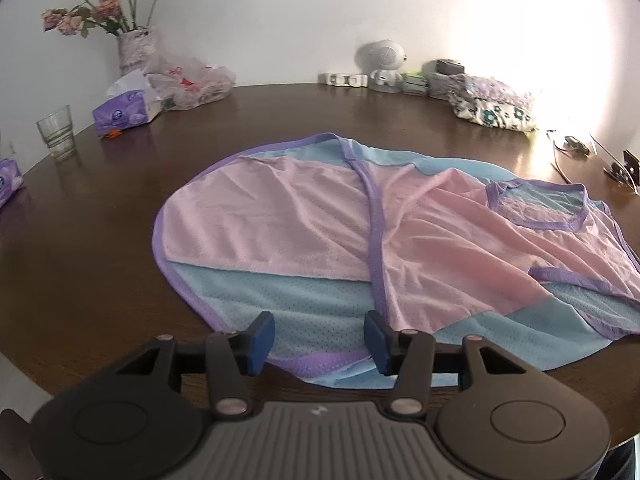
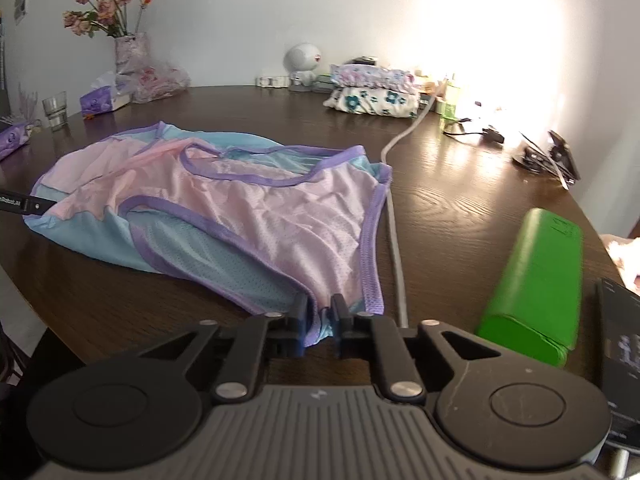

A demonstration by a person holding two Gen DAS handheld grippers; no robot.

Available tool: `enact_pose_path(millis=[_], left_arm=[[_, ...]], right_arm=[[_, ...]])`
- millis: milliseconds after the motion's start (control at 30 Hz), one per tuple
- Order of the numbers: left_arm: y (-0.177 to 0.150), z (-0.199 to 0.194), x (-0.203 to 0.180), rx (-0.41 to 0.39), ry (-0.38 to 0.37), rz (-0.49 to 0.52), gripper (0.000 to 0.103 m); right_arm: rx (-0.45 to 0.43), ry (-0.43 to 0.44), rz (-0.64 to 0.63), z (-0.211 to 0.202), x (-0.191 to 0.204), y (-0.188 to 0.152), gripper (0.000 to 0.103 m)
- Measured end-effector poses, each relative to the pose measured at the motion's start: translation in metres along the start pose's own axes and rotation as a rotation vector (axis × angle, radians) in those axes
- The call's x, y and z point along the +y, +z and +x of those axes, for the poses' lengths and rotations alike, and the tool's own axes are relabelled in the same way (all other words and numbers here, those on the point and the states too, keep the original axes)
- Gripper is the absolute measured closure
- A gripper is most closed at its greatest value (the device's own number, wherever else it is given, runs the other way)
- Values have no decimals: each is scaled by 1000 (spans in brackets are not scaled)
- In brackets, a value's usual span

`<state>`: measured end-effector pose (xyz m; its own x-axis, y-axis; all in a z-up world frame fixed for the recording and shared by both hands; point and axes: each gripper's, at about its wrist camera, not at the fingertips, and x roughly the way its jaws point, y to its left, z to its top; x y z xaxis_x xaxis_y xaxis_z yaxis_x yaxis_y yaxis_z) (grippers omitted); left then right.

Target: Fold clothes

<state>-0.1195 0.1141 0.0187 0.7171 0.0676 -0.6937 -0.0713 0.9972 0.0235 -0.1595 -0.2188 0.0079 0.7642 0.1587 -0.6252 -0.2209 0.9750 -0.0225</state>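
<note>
Pink and blue vest (image 1: pixel 360 240) spread flat mid-surface (image 1: pixel 120 184), reaching its near edge.
Your right gripper (image 2: pixel 320 320) has its jaws pinched on the vest's near corner; your left gripper (image 1: pixel 318 340) hovers, jaws apart, over the hem.

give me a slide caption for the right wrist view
Right hand-held gripper pinches the mesh jersey's corner on the wooden table.
</note>
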Motion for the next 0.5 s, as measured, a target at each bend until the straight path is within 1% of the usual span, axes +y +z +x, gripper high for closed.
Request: enact_pose_path(millis=[133,233,267,300,333,367,400,433,500], left_arm=[[-2,-4,-1,16,-39,27,49],[-6,-8,-1,25,-70,61,46],[-5,-8,0,37,-82,70,46],[-4,-10,3,51,-93,73,46],[0,-12,6,62,-105,54,46],[4,-17,12,45,-134,15,46],[8,-23,17,3,-195,-21,46],[11,-29,22,-37,-257,-56,46],[17,-31,27,-72,-379,-88,44]], right_arm=[[13,-37,2,-11,-5,-8,92],[55,-29,6,-13,-8,-2,89],[48,-20,14,-14,-7,4,88],[35,-8,23,-16,-6,10,85],[7,10,34,-18,-4,17,82],[-17,36,39,-17,1,25,72],[-39,64,42,-16,7,33,63],[-59,88,33,-13,14,41,62],[-90,121,-11,-3,32,61,62]])
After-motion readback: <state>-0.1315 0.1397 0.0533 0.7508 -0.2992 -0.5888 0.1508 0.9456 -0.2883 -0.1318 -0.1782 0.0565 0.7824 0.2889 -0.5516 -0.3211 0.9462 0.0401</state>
